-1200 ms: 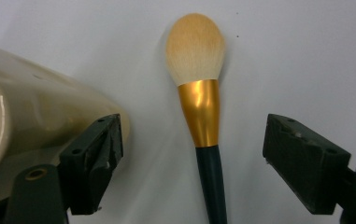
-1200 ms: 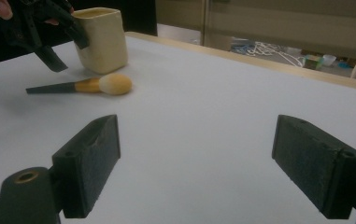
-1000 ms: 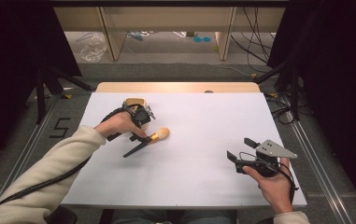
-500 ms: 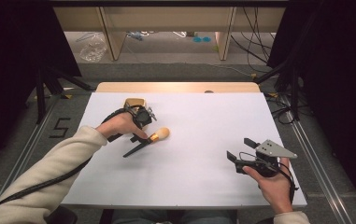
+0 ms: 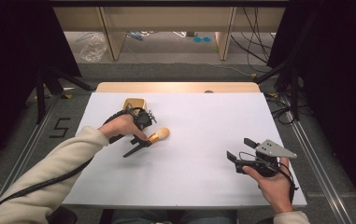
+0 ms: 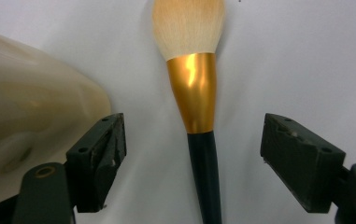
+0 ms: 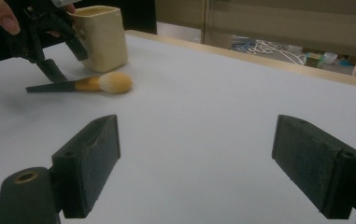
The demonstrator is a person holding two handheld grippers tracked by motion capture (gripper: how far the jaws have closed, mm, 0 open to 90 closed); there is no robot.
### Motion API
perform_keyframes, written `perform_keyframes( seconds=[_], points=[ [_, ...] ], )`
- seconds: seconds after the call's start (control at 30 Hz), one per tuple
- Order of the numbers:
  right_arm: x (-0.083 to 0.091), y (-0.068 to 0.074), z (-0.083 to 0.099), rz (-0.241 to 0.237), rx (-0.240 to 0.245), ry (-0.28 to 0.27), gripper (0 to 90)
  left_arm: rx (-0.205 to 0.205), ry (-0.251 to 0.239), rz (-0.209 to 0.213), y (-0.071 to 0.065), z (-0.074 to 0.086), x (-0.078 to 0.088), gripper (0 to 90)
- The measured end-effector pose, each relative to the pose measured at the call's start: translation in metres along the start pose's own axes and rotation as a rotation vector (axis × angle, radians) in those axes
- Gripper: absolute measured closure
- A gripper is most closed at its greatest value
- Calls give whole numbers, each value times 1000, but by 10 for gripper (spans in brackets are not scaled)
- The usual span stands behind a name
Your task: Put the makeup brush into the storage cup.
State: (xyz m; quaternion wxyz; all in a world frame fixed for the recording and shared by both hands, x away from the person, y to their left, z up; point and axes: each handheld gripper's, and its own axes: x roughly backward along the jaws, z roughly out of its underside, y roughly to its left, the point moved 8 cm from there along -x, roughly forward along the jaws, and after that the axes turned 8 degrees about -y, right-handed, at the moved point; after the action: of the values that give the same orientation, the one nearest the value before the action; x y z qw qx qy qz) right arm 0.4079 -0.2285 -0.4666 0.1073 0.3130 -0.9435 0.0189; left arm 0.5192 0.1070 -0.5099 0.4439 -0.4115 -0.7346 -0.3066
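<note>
A makeup brush (image 5: 148, 141) with a black handle, gold ferrule and pale bristle head lies flat on the white table (image 5: 199, 121), left of centre. My left gripper (image 5: 143, 136) points down over it. In the left gripper view the jaws stand open on either side of the brush (image 6: 196, 93), with clear gaps between the pads and the handle. A cream ceramic cup (image 5: 134, 102) stands just behind that hand and bulges into the left gripper view as the cup (image 6: 31, 116). My right gripper (image 5: 239, 148) rests open near the front right, nothing between its fingers (image 7: 91, 158).
The right gripper view looks across the table at the brush (image 7: 89, 84), the cup (image 7: 103, 37) and the left gripper (image 7: 49, 51). A wooden strip (image 5: 175, 87) edges the table's far side. Dark stands and cables flank the table.
</note>
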Motion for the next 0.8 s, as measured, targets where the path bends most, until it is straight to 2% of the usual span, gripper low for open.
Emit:
perform_keyframes(
  seconds=[0.13, 0.33, 0.8],
  points=[
    [0, 0, 0, -1, -8, 2, 163, -19, 31, 6, 1, 1, -1, 228],
    [0, -1, 0, 4, 5, 0, 163, -14, 49, 6, 1, 2, -5, 243],
    [1, 0, 0, 1, -6, 5, 163, -7, 98, 23, 0, 5, -14, 259]
  ],
)
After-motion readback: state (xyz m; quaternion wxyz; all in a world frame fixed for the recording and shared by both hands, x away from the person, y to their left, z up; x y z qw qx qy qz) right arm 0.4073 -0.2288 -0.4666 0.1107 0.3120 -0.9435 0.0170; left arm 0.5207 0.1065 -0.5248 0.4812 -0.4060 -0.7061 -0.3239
